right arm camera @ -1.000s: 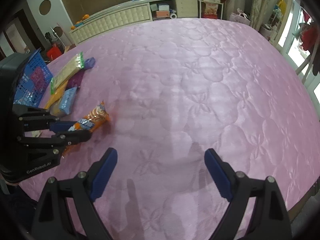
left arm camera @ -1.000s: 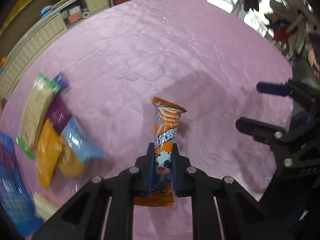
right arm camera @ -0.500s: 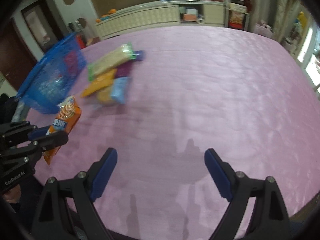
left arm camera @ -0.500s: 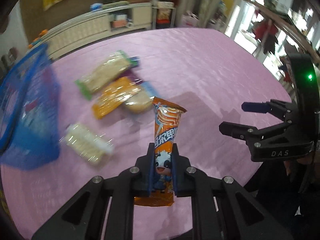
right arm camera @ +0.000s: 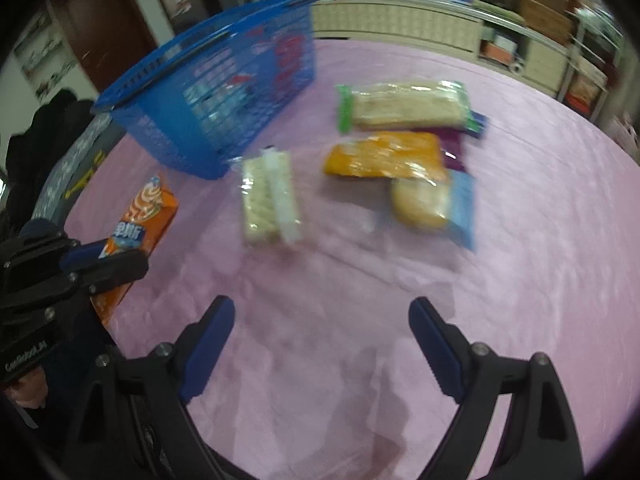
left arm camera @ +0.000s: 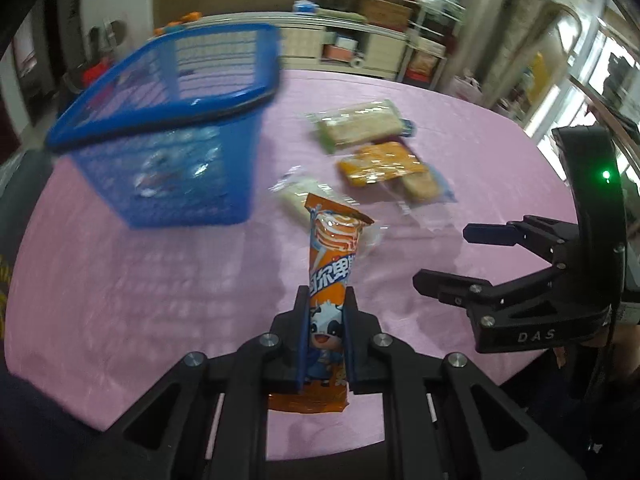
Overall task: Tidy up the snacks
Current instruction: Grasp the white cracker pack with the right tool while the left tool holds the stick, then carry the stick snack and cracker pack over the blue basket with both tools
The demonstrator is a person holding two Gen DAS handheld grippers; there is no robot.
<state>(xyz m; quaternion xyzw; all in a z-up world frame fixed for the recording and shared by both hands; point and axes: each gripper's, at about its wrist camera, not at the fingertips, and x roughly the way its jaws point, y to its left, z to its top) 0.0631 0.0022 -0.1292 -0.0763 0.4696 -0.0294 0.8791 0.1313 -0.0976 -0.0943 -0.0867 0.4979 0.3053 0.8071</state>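
Four loose packets (right arm camera: 394,148) flank basket (right arm camera: 216,92); left claw (left arm camera: 326,332) clamps orange snack (left arm camera: 332,276), right claw (right arm camera: 320,344) apart.

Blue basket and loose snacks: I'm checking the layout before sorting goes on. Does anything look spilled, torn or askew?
Nothing looks spilled or torn. The blue basket stands upright, and the loose packets lie on the pink cover beside it, partly overlapping. The left gripper holds the orange wafer packet. Motion blur hides fine detail.

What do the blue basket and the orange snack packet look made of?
The blue basket looks like rigid moulded plastic: open grid walls, solid rim. The orange snack packet, held in the left gripper, looks like glossy printed film, probably plastic or foil laminate: shiny, with crimped ends.
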